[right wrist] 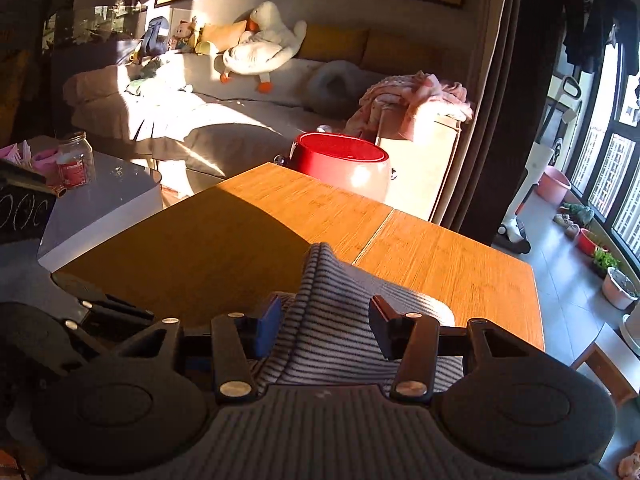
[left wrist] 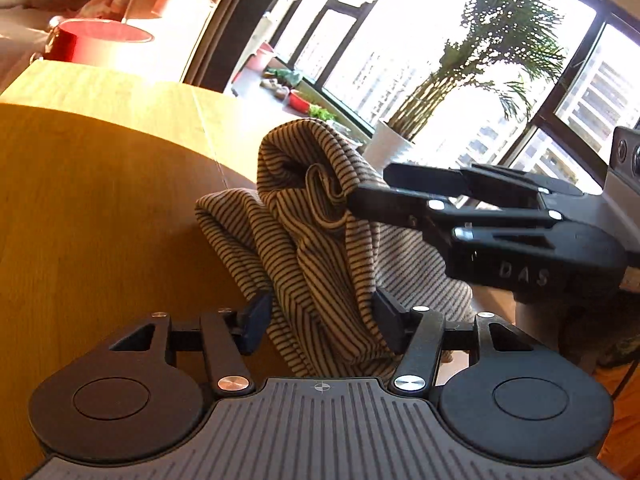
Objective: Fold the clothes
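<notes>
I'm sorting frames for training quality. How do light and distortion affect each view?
Left wrist view: window blown out, backlighting the striped garment; edges bend from fisheye. Right wrist view: low sun puts a hard shadow across the wooden table, leaving the garment dim.

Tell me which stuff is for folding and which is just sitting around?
For the job:
- striped top
- wooden table
- left claw
- right claw

Just lying about:
- red tub
- toy goose
- pink blanket
- glass jar
- potted palm
</notes>
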A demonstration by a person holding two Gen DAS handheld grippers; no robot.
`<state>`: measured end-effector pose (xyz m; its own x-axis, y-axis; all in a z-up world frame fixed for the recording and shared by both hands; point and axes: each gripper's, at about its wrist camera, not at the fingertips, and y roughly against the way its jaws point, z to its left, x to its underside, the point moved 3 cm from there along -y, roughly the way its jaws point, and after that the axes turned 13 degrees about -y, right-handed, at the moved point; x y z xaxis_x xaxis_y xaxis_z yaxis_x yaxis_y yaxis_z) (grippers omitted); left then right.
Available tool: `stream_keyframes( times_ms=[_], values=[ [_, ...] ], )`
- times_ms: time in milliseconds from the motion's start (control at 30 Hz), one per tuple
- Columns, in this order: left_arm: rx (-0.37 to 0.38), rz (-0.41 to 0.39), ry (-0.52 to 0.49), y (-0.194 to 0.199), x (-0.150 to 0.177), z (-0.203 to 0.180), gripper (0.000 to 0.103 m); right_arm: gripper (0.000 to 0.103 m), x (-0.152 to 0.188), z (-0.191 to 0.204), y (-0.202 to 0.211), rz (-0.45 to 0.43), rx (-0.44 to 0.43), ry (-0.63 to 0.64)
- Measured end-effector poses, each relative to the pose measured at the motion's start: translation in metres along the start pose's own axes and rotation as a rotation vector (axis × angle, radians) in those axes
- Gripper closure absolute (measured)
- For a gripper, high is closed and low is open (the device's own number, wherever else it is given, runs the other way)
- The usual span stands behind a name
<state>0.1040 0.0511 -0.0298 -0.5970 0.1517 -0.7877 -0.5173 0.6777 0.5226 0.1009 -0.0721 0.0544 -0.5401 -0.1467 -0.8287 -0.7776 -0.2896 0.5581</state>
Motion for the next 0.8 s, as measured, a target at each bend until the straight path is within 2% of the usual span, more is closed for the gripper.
stream_keyframes(
  times_ms=[67, 133, 200, 333, 433, 500, 567, 667, 733, 800],
  values=[
    [-0.003, 0.015, -0.038, -0.002, 0.002, -0.002, 0.048, 0.056, 0.013, 0.005, 0.002, 0.029, -0.004, 0.020],
    [0.006, 0.009, -0.040, -0.001, -0.002, -0.006, 0.050, 0.056, 0.022, -0.001, 0.001, 0.067, 0.010, 0.029],
    [0.022, -0.006, -0.020, 0.003, -0.005, -0.003, 0.053, 0.057, 0.033, -0.007, 0.005, 0.077, 0.038, 0.096],
    [0.043, 0.006, 0.022, 0.002, -0.004, 0.002, 0.054, 0.057, 0.050, -0.022, 0.017, 0.072, 0.177, 0.252],
    [0.095, 0.046, 0.023, -0.008, 0.002, -0.006, 0.055, 0.057, 0.046, -0.031, 0.025, 0.033, 0.235, 0.194],
    [0.115, 0.070, 0.009, -0.018, 0.006, -0.016, 0.054, 0.048, 0.040, -0.031, 0.031, 0.001, 0.227, 0.123],
    [0.137, 0.082, -0.015, -0.026, 0.007, -0.027, 0.054, 0.042, 0.032, -0.027, 0.033, -0.013, 0.154, 0.058],
    [0.206, 0.101, -0.038, -0.031, 0.008, -0.040, 0.053, 0.039, 0.028, -0.012, 0.030, -0.018, 0.117, 0.093],
    [0.206, 0.100, -0.068, -0.026, 0.008, -0.042, 0.052, 0.039, 0.027, -0.004, 0.028, -0.019, 0.114, 0.122],
    [0.150, 0.085, -0.064, -0.013, 0.006, -0.030, 0.051, 0.039, 0.028, -0.003, 0.029, -0.017, 0.113, 0.121]
  ],
)
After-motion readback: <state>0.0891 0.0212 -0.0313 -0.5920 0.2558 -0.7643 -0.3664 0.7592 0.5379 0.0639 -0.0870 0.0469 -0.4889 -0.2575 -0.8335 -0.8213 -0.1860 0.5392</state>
